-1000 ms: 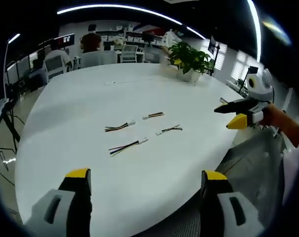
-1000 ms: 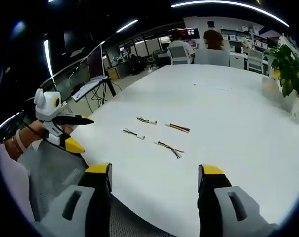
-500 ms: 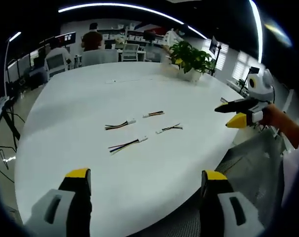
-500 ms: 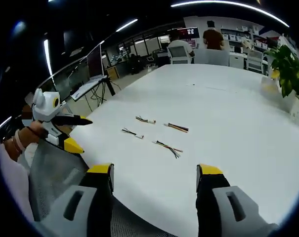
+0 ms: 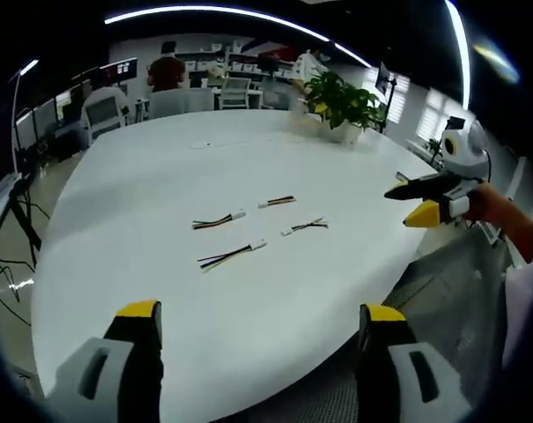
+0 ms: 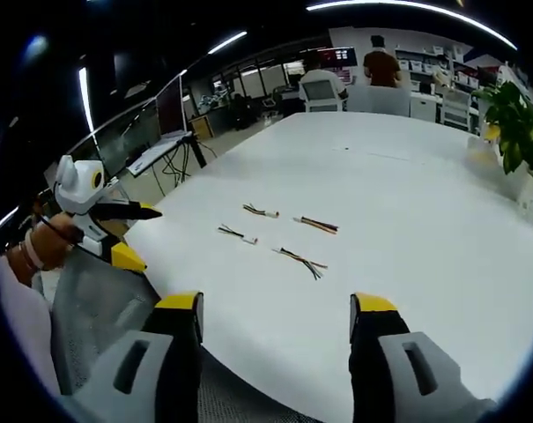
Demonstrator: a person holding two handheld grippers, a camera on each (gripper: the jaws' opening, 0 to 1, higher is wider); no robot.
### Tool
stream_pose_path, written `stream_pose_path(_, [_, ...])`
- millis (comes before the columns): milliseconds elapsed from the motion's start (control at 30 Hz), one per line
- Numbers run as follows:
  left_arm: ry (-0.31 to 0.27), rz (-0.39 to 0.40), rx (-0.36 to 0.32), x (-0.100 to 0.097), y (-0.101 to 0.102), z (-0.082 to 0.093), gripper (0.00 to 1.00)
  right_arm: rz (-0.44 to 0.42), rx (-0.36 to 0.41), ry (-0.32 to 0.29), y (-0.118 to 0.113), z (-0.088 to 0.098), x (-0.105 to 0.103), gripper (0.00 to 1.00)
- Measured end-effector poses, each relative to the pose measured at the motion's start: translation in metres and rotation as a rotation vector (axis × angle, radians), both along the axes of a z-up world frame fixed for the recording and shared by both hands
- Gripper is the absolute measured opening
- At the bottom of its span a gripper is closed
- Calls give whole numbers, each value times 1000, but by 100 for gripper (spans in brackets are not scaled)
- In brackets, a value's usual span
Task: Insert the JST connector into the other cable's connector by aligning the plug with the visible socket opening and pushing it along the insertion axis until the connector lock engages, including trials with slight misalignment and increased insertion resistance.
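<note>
Four short cables lie in a loose cluster on the white table (image 5: 143, 264), all well apart from both grippers; taking the potted plant (image 5: 341, 107) at the far edge as the landmark, the cluster sits well nearer the person than the plant, about mid-table; nothing is picked up yet.

The left gripper (image 5: 257, 322) has its jaws wide apart and holds nothing; the right gripper (image 6: 275, 308) is likewise spread and empty; each hangs over the table's near edge.

The cables: the one with a white plug (image 5: 218, 221); the red-and-yellow one (image 5: 276, 202) closest to the plant; the dark thin one (image 5: 305, 226); the longest one (image 5: 231, 256), farthest from the plant.

Risks, as I judge them: the plugs are tiny against broad jaws, so a grip on the wires instead of the housing could let the plug twist and jam at the socket mouth; picking two cables that do not mate would waste the approach; a light cable could skid on the smooth table when nudged.

Hard to make out: which end is plug and which is socket; the socket openings and lock tabs are too small to see; wire colours blur in the right gripper view, where the cluster (image 6: 279, 238) is small.
</note>
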State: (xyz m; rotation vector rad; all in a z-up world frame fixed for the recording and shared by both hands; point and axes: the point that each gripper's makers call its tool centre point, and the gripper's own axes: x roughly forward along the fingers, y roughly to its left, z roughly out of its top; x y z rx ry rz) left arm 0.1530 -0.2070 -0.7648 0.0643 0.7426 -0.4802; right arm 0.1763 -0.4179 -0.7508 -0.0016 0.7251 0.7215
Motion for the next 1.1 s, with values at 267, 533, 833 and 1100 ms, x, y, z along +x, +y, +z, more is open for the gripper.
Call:
stream_pose_path(267, [4,-25,17,1,-3,-3,90,-10,-10,20,-1,-3,-1,67])
stream_pose_path(533, [-23,-109,118,0,-8,-5,90,26,-24,10,1,-2,-3,67])
stream_pose_path(833, [-11,-101,122,-1,-6,-9,90,47,-44,17,4,-4,-4,67])
stream_pose_path(1100, [-11,-64,95,1,1,-9,90,27,-54,10,-1,-2,-4,67])
